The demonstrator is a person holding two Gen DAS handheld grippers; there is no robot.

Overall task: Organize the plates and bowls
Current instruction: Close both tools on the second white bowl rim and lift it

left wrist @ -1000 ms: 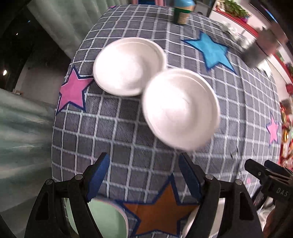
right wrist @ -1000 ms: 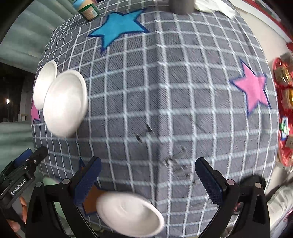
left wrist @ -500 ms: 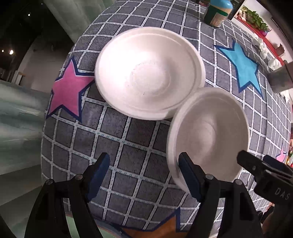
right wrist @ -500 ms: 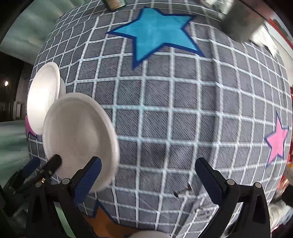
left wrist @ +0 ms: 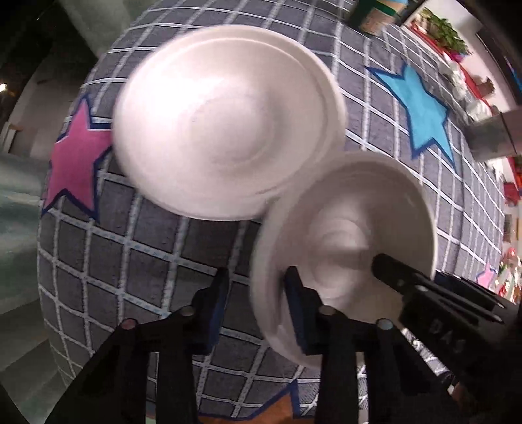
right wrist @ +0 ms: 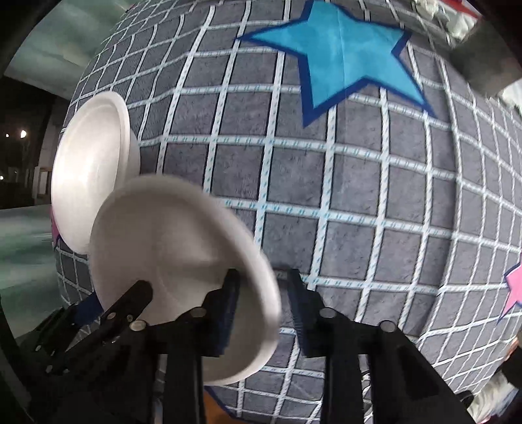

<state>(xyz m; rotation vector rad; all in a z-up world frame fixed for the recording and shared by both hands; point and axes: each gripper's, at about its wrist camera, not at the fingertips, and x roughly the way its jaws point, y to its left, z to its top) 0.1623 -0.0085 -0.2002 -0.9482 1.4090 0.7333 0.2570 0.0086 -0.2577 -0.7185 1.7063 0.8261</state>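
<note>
The work surface is a table covered with a grey tablecloth [right wrist: 359, 202] bearing a white grid pattern. Coloured stars are printed on the cloth: a blue star [right wrist: 339, 55], a pink star [left wrist: 76, 159] at the left edge, a second pink star [right wrist: 515, 287] at the right edge, and an orange star [left wrist: 277, 411] at the near edge. A pale green curtain [right wrist: 49, 55] hangs beyond the left side of the table. Past it the room is dark, with a small point of light [right wrist: 23, 133]. A red shelf [left wrist: 456, 62] holding a green plant [left wrist: 440, 29] stands at the far right.
</note>
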